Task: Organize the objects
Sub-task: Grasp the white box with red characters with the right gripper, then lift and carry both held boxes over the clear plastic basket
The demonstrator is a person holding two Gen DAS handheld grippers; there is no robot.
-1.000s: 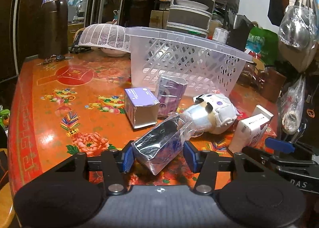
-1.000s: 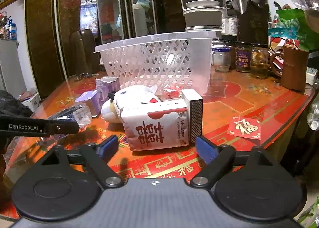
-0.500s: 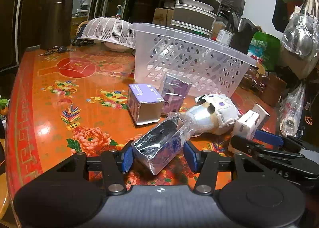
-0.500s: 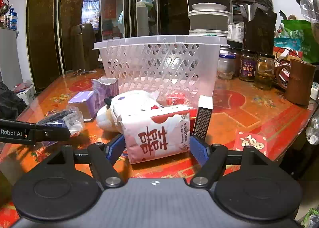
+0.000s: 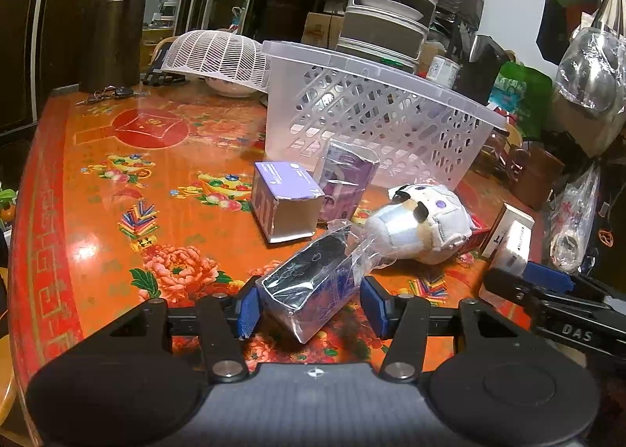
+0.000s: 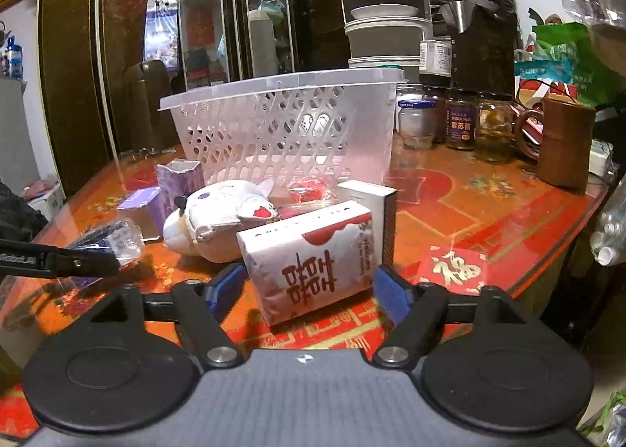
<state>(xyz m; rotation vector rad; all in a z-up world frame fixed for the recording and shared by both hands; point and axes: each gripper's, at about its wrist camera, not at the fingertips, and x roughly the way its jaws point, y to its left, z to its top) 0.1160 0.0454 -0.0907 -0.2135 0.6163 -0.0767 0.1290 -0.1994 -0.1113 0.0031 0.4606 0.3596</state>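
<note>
My left gripper (image 5: 311,308) is shut on a plastic-wrapped dark box (image 5: 313,286), held just above the table. My right gripper (image 6: 311,284) is shut on a white tissue pack with red characters (image 6: 317,259), tilted and lifted a little. A white perforated basket (image 5: 375,118) stands behind; it also shows in the right wrist view (image 6: 289,126). On the table lie a plush cat toy (image 5: 426,224), a purple box (image 5: 285,204), a purple wrapped pack (image 5: 348,177) and a white slim box (image 6: 371,208).
Glass jars (image 6: 461,122) and a brown leather case (image 6: 563,145) stand at the back right. A white mesh cover (image 5: 219,55) over a bowl and a dark flask (image 5: 113,32) stand at the back left. A red envelope (image 6: 454,271) lies near the table edge.
My right gripper has closed on the tissue pack and lifted it, tilting it. My left gripper still holds the wrapped box and has shifted slightly.
</note>
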